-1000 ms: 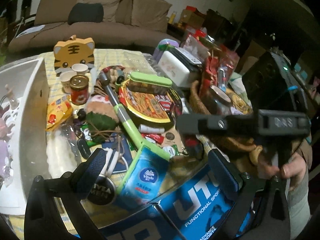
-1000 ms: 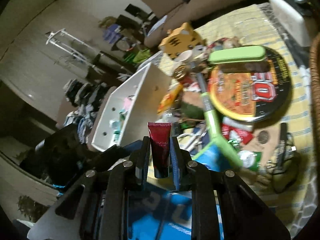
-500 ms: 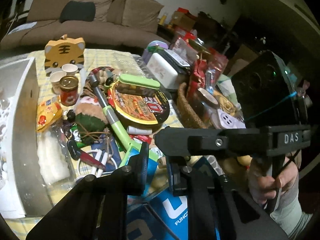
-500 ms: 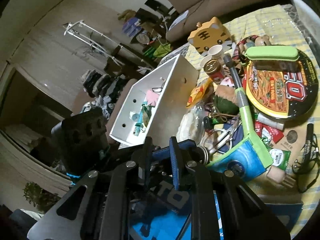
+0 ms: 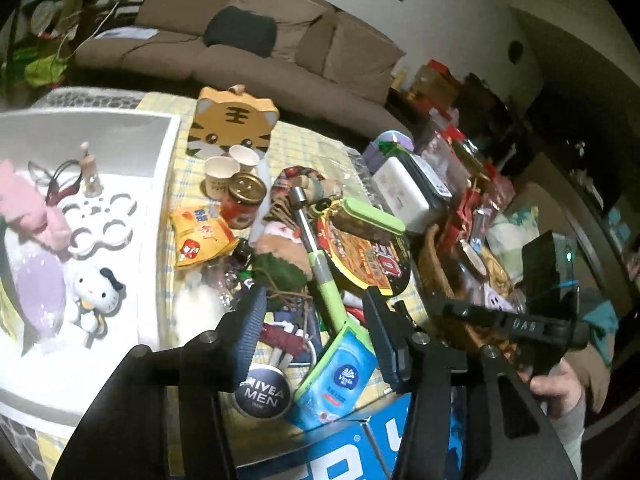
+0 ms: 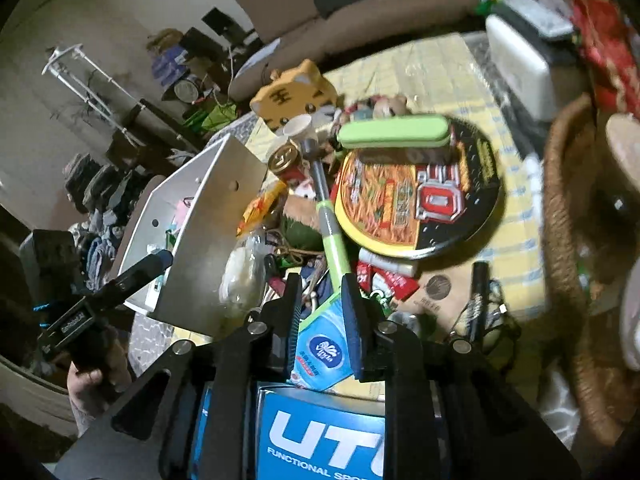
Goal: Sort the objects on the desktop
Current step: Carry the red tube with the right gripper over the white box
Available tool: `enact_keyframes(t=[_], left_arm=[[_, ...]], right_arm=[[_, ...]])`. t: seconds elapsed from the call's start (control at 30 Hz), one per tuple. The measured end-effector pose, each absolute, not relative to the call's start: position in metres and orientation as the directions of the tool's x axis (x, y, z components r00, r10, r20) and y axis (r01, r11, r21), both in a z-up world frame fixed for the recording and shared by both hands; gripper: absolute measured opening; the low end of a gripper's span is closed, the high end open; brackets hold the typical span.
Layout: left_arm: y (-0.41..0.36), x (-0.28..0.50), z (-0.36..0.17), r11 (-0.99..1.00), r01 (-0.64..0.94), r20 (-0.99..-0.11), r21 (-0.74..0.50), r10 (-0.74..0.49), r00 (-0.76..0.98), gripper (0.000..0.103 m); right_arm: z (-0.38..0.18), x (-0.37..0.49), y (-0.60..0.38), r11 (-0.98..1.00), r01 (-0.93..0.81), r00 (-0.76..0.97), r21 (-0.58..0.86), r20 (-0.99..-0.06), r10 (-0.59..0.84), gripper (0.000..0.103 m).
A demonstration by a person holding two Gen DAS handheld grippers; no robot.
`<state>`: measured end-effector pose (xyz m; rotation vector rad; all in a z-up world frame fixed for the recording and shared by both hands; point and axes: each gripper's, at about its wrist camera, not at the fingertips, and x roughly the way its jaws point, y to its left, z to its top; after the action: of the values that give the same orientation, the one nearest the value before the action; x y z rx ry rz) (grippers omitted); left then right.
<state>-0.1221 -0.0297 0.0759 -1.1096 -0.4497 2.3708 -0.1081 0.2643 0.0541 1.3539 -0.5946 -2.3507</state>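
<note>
From the left wrist, the left gripper (image 5: 316,320) stands partly open with nothing between its pads, its jaws having just been opening; it hangs over the heap on the yellow checked cloth (image 5: 308,140), just beside the white bin (image 5: 160,216) that already holds a Hello Kitty figure (image 5: 94,300); I judge this a gap between picks, a fresh item yet to be chosen; the green-handled tool (image 5: 320,264) lies nearest, its long axis running from the metal head at the far end down to the Vinda tissue pack (image 5: 340,380) at the near end.

From the right wrist, the right gripper (image 6: 320,304) is narrow, jaws just eased apart, nothing pinched; the tissue pack (image 6: 320,352) lies below its fingers, seemingly untouched; the green-handled tool (image 6: 332,232) points away towards the tiger box (image 6: 296,96); grasping it would mean closing across the handle; the instant noodle bowl (image 6: 420,196) crowds its right side.
</note>
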Motion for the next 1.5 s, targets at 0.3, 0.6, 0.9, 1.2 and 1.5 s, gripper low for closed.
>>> enact_keyframes(t=[0.3,0.6,0.9,1.2,1.5], left_arm=[[-0.058,-0.119,0.084,-0.799,-0.235,-0.570,-0.554,0.570,-0.592,0.089],[-0.096,-0.123,0.079,-0.766,-0.184,-0.556,-0.616,0.587,-0.589,0.090],[-0.088,-0.119,0.077,-0.746,-0.229,-0.546,-0.625,0.628,-0.555,0.090],[-0.044,-0.101,0.092,-0.699,-0.451,-0.496,-0.555,0.713,-0.496,0.090],[0.000,-0.086,0.095,-0.765,-0.575,-0.609,-0.289,0.610,-0.506,0.048]], right_arm=[[0.024,-0.149,0.158,-0.881,0.303,-0.339,0.364,-0.822,-0.457,0.045],[-0.027,-0.164,0.099,-0.913,0.386,-0.257,0.130,-0.936,-0.242,0.042],[0.002,-0.158,0.137,-0.862,0.285,-0.311,0.420,-0.810,-0.497,0.017],[0.049,-0.136,0.186,-0.477,0.242,-0.347,0.845,-0.384,-0.856,0.017],[0.065,-0.127,0.187,-0.438,0.267,-0.333,0.858,-0.344,-0.878,0.017]])
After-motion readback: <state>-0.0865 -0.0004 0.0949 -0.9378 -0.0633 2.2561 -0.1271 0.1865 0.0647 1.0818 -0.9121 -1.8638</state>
